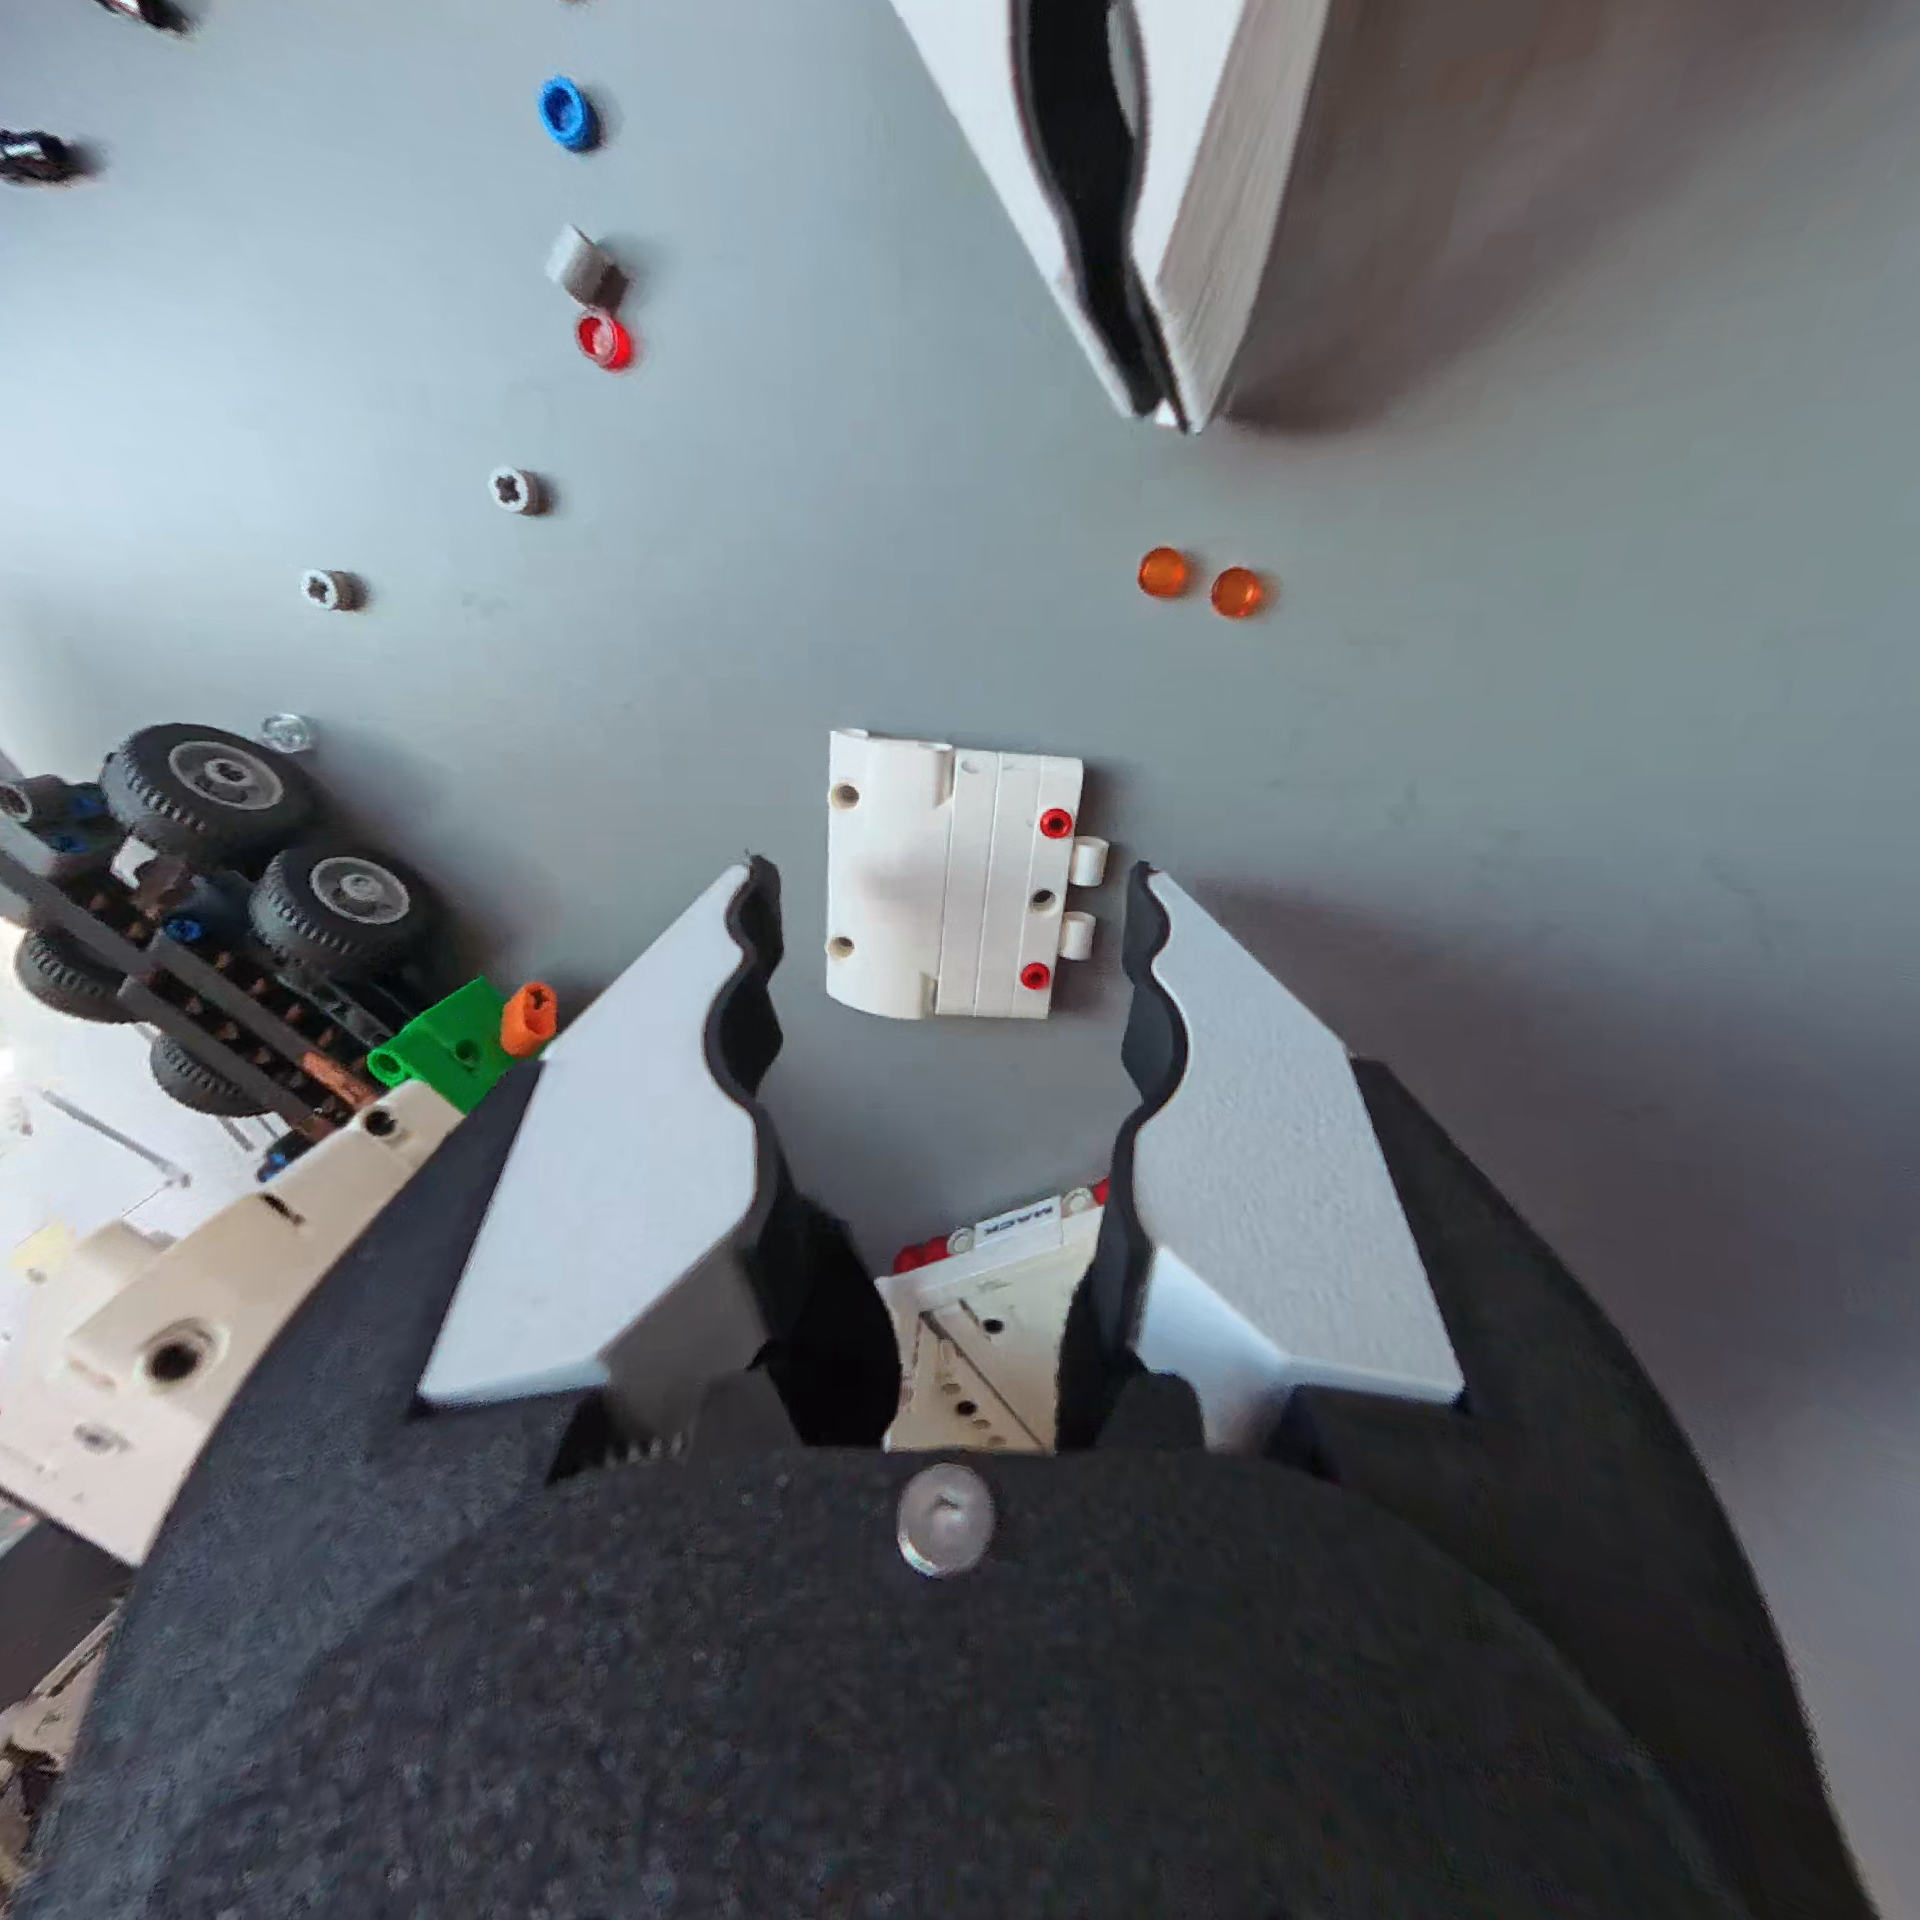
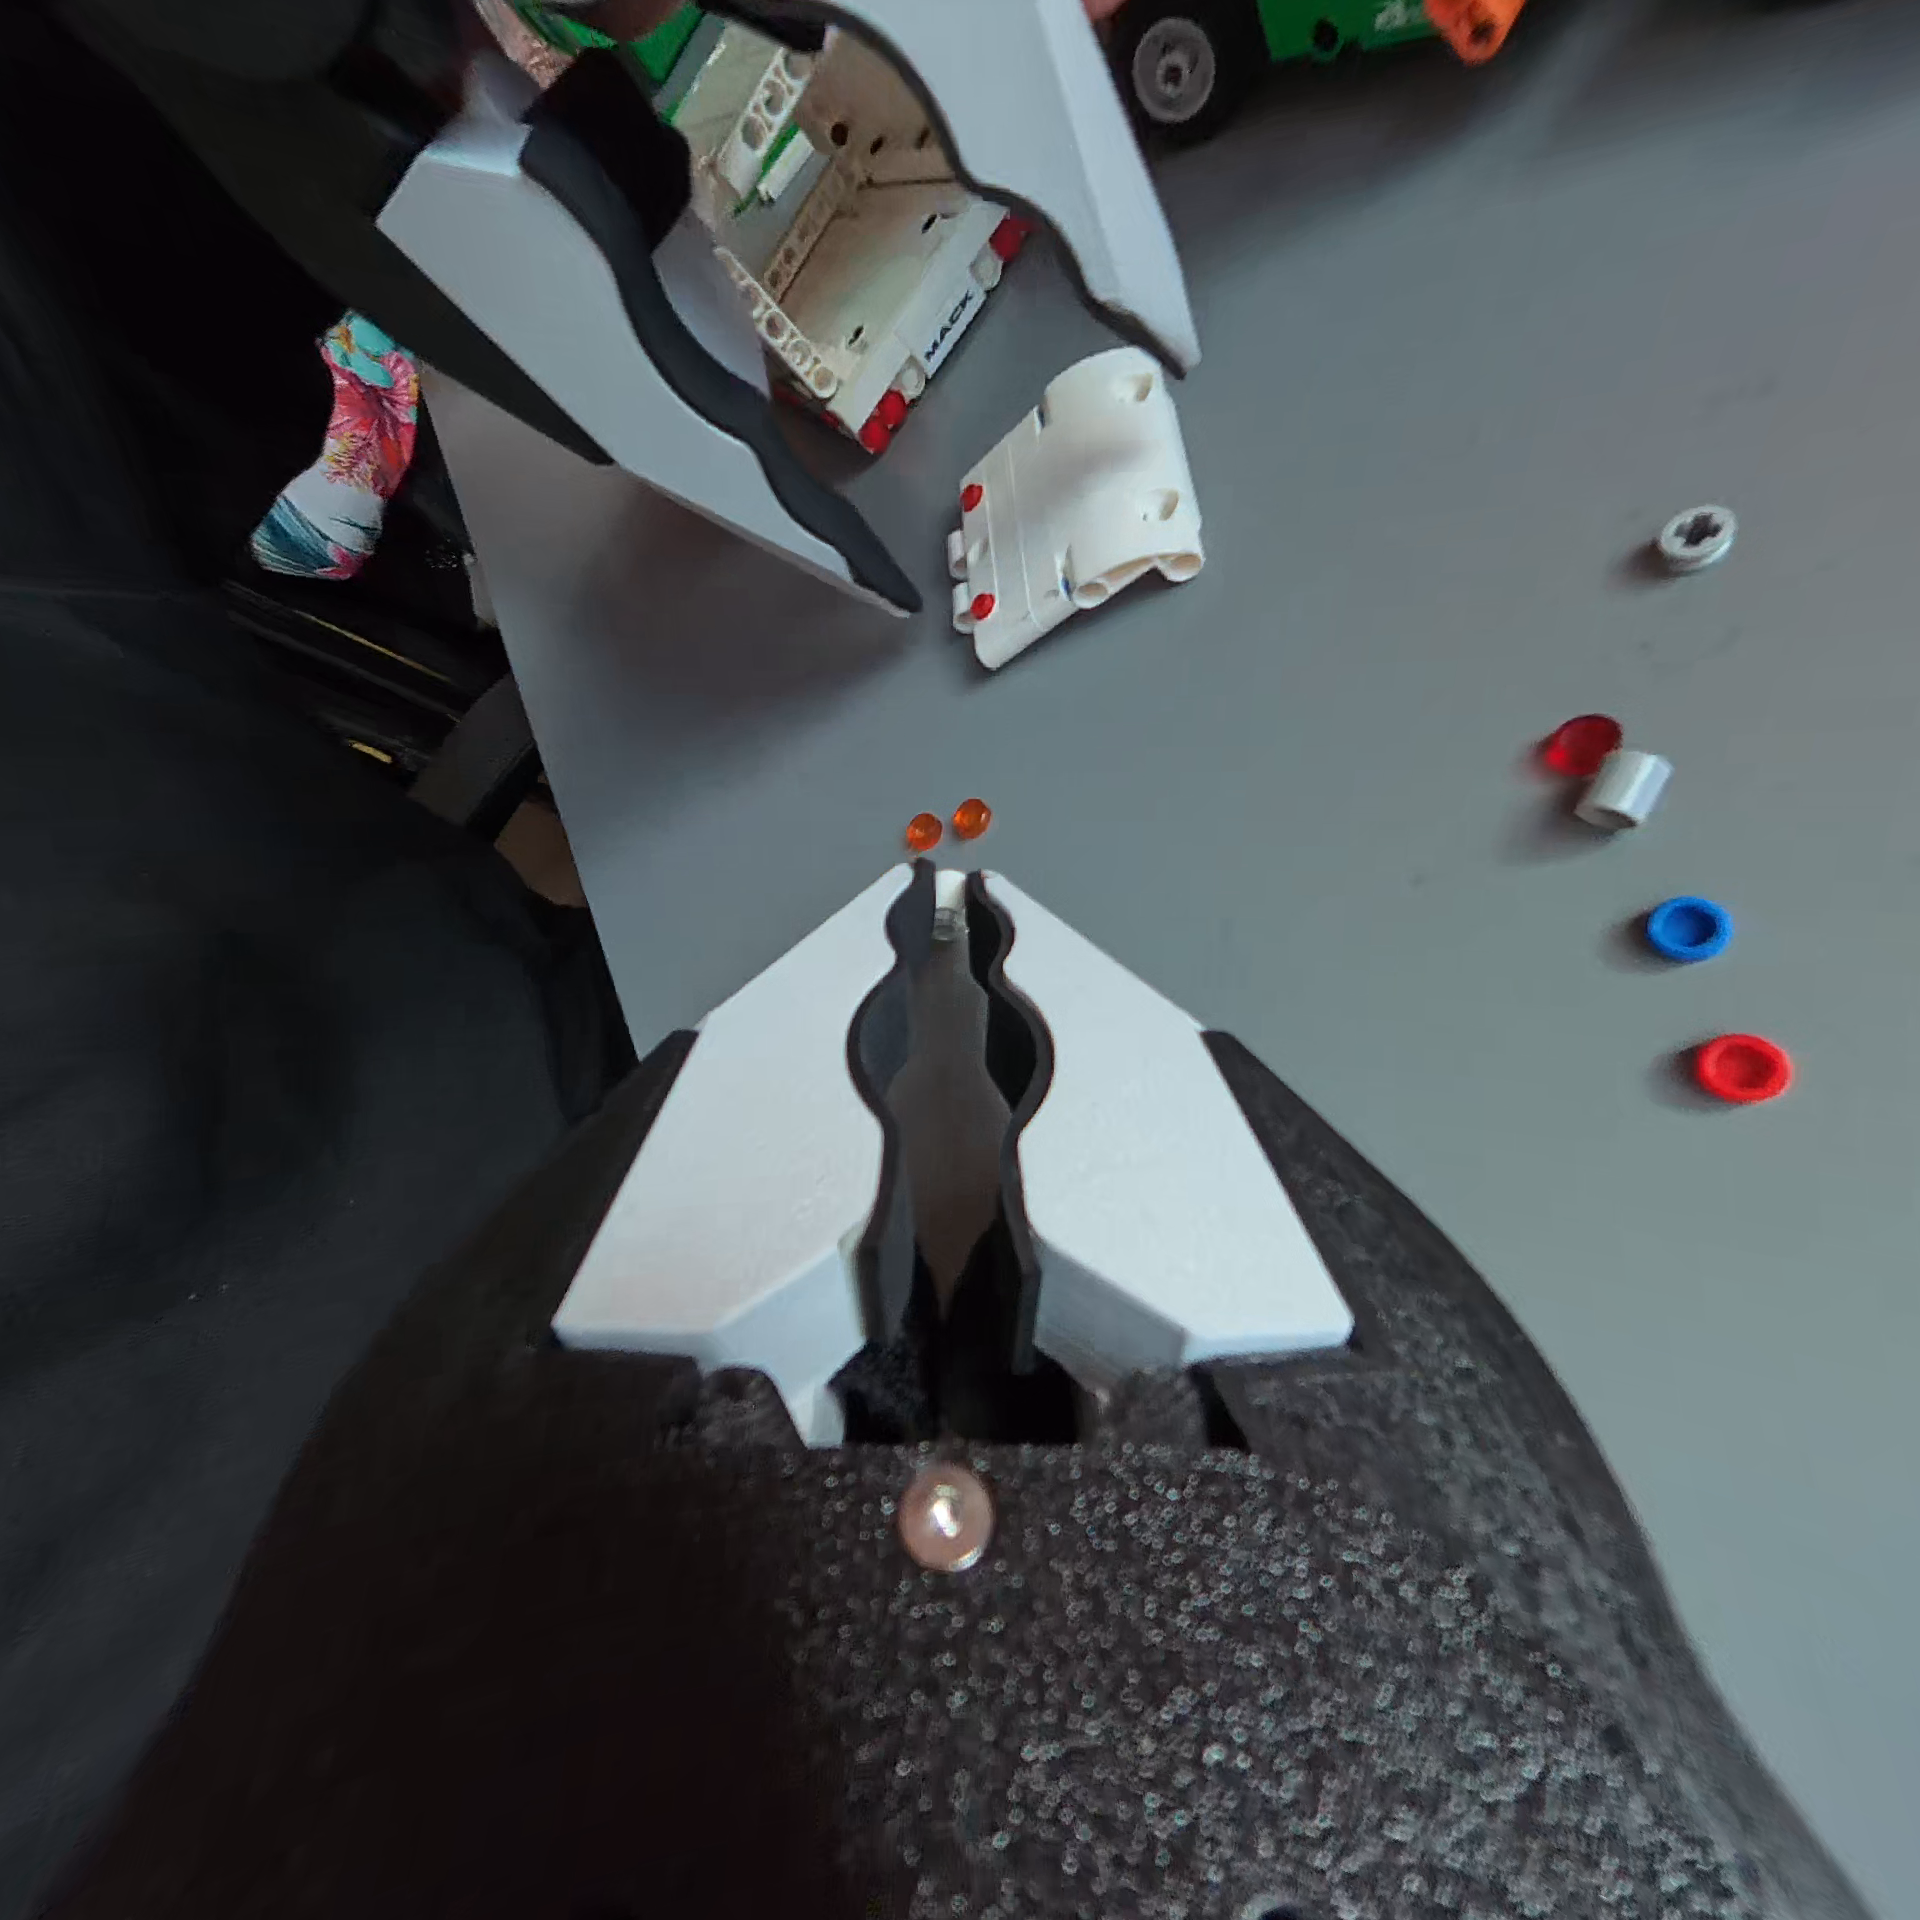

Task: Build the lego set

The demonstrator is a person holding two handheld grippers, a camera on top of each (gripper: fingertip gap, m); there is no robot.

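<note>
My left gripper (image 1: 951, 883) is open and hovers over a white panel assembly (image 1: 935, 883) with red pins, which lies flat on the grey table (image 1: 1455, 935) between its fingertips. Behind those fingers lies a white truck cab section (image 1: 987, 1330). In the right wrist view the left gripper (image 2: 1044, 483) shows at the top, over the cab section (image 2: 831, 260), with the panel (image 2: 1081, 520) at its tips. My right gripper (image 2: 945, 883) is shut on a small pale round piece (image 2: 948, 909), just short of two orange round studs (image 2: 948, 826). It shows blurred in the left wrist view (image 1: 1143, 208).
A truck chassis with black wheels (image 1: 260, 883) and a green block with an orange pin (image 1: 457, 1039) lie left. Loose pieces are scattered about: blue round (image 2: 1688, 928), red round (image 2: 1743, 1067), clear red stud (image 2: 1579, 743), white cylinder (image 2: 1621, 790), grey bush (image 2: 1696, 540). The table edge (image 2: 520, 727) runs along the left.
</note>
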